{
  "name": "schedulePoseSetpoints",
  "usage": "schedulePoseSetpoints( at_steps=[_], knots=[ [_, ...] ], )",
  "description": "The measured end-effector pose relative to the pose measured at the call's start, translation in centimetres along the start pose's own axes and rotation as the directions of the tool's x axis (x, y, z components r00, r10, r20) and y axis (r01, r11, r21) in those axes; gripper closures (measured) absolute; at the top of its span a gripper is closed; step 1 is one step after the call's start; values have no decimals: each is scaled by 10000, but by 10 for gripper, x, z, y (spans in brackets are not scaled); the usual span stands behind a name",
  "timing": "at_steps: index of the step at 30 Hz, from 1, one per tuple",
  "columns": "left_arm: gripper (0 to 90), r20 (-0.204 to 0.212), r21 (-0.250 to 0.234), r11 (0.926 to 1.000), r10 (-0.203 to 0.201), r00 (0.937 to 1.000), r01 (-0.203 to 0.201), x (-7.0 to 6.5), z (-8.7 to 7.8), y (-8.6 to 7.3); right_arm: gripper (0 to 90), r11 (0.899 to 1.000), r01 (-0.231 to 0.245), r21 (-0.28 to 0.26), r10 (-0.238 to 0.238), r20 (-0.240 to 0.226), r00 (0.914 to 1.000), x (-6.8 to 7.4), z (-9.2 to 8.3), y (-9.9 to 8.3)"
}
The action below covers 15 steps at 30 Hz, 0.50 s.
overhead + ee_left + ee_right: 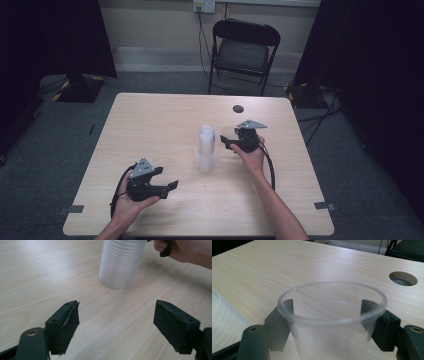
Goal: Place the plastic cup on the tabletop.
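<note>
High view: pale wood-grain table (150, 130); stack of clear plastic cups (206, 148) stands upright near the table's middle; right gripper (229, 137) just to the right of the stack, held in the person's right hand (251, 156), a single clear cup (228, 132) between its jaws; left gripper (169, 184) near the front left of the table, held in the left hand (131, 204), well apart from the stack; round cable hole (238, 108) in the tabletop behind the right gripper; black folding chair (244, 50) beyond the far edge; wall socket (204, 5) with a cable hanging down behind the chair; dark curtains on both sides; grey carpet; tape marks at the table's front corners on the floor.

Right gripper view: the single cup (332, 320) sits upright between the two black pads, rim up, one pad on each side of its wall; jaws about half way apart; pads look close against the cup's sides through the clear plastic, but whether they press on it I cannot tell; stack's ribbed side (224, 320) at the left edge; cable hole (403, 278) at upper right.

Left gripper view: jaws wide apart, nothing between them, bare table under them; stack (120, 263) ahead, clear path to it; right hand (185, 250) beside the stack at upper right.

No brands, labels or readable writing anywhere.
</note>
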<state>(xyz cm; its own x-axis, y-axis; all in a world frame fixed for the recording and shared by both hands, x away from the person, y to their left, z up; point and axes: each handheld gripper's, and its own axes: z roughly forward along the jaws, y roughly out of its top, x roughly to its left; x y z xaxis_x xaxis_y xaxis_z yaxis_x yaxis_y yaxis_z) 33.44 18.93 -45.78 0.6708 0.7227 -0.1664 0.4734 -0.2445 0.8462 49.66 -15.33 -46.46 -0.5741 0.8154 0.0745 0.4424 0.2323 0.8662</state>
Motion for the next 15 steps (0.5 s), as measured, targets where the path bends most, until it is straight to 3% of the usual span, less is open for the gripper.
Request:
schedulePoseSetpoints(
  at_steps=[15],
  knots=[
    [204,4,14,10000,-2,10000,2,0,0,0,295,9998,23,200,-24,52,10000,-3,-10,-6]
  ],
)
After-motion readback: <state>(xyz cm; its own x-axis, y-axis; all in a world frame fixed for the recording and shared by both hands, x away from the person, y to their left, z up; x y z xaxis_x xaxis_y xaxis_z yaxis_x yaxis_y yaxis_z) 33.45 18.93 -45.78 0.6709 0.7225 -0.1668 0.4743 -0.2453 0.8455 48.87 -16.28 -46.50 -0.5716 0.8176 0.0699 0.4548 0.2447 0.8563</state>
